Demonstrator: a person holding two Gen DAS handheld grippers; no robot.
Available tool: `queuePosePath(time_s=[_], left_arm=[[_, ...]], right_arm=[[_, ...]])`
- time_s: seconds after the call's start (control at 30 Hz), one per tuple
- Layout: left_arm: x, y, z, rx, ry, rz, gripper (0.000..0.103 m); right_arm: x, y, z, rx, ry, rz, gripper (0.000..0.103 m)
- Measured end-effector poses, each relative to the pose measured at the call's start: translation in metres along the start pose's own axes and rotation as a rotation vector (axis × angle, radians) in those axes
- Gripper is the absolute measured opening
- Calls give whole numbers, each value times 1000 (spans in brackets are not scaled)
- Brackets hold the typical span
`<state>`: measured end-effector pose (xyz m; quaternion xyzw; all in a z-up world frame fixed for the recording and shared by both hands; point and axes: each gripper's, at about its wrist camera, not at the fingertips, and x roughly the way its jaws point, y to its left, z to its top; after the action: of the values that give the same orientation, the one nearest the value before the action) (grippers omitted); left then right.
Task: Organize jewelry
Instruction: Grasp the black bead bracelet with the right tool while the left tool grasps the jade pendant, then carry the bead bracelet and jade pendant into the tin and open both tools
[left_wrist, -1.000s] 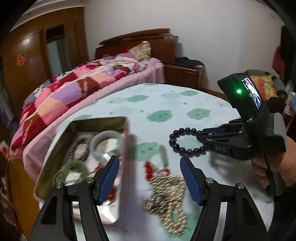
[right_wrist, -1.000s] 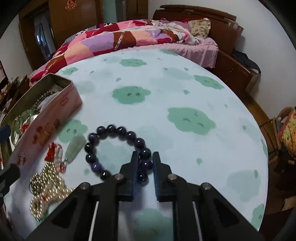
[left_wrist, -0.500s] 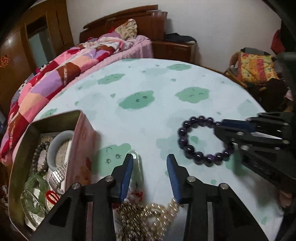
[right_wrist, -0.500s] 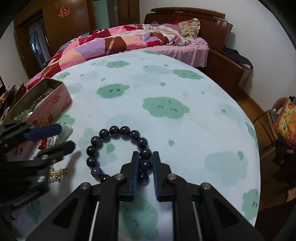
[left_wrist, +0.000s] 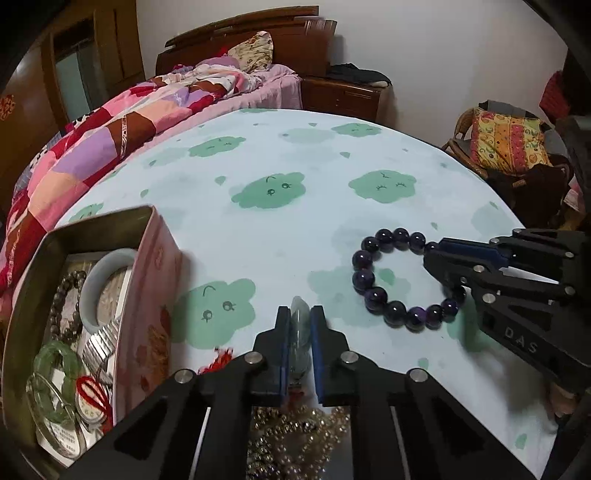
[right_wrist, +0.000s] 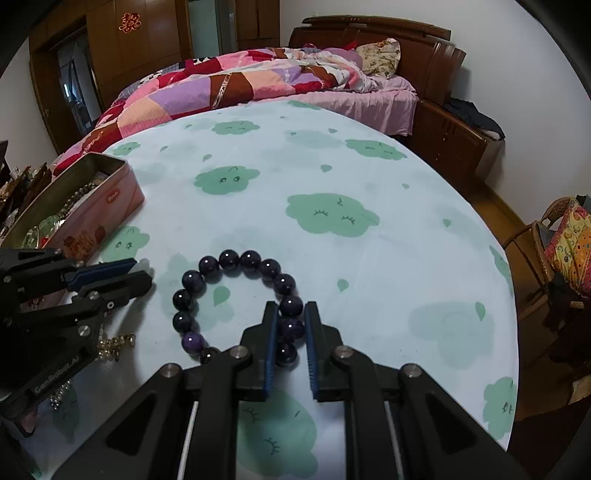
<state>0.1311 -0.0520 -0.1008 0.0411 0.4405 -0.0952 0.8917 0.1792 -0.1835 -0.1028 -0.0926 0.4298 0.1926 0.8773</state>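
Observation:
My left gripper (left_wrist: 300, 325) is shut on a pale green jade pendant (left_wrist: 300, 332) with red cord, low over the table beside the pink tin (left_wrist: 155, 295). The tin holds bangles, a bead string and a watch band. A heap of gold beads (left_wrist: 295, 439) lies under the left gripper. My right gripper (right_wrist: 290, 325) is shut on the dark purple bead bracelet (right_wrist: 207, 269), which lies on the tablecloth; it also shows in the left wrist view (left_wrist: 373, 277). The left gripper shows in the right wrist view (right_wrist: 136, 273).
The round table (right_wrist: 369, 177) has a pale cloth with green cloud prints. A bed with a patchwork quilt (right_wrist: 229, 85) stands behind it. A wicker chair (right_wrist: 554, 236) with a bright cushion stands at the right. The table edge curves close on the right.
My left gripper has moved forward and closed from wide open onto the jade pendant. My right gripper has kept its hold on the purple bracelet, shifting slightly.

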Motion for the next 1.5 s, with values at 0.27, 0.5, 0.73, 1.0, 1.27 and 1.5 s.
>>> queuePosePath(time_s=[0.27,0.5,0.73,1.0,1.27,1.5], left_arm=[[-34,5,-3,-33,-72,-30,9],[-91,10,5,-53,-207,-48,9],[-137,11,15,-44,-309,-63,9],[-171,26,17,-53,-392,-50,9],[-177,49,10,-75,-402,-16,9],[-176,69,1,-99,-397,32,9]], right_arm=[[-12,0,-2,11,-60,34,16],[-33,3,-7,30,-106,75,16],[-72,10,6,14,-193,94,15],[-102,25,18,-29,-262,104,15],[-107,50,29,-74,-283,162,15],[-105,73,40,-127,-291,182,15]])
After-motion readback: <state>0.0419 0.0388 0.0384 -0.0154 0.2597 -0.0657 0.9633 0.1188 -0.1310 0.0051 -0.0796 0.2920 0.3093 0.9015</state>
